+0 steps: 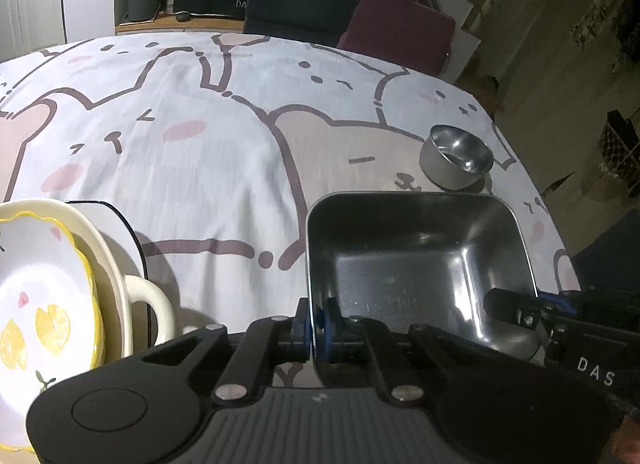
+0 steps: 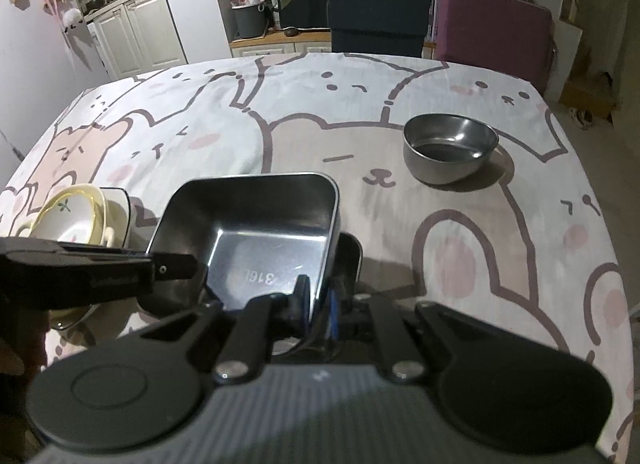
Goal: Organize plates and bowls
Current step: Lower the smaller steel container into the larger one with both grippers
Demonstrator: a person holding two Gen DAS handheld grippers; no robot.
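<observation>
A square steel tray (image 1: pixel 420 256) is held from both sides just above the table. My left gripper (image 1: pixel 316 320) is shut on its left wall, one pad inside and one outside. On the opposite wall my right gripper (image 2: pixel 318 296) is shut the same way. From the right wrist view the rim of a second steel tray (image 2: pixel 354 252) shows directly under the held square steel tray (image 2: pixel 256 215). A round steel bowl (image 2: pixel 452 147) stands alone further back on the right. At the left sits a stack of ceramic dishes (image 1: pixel 52 296), with a lemon-patterned plate on top.
The table (image 1: pixel 224 167) wears a cloth printed with cartoon bears. Two chairs, a dark one (image 2: pixel 378 7) and a maroon one (image 2: pixel 494 23), stand at its far edge. The cloth drops off at the right edge, close to the round steel bowl (image 1: pixel 456 155).
</observation>
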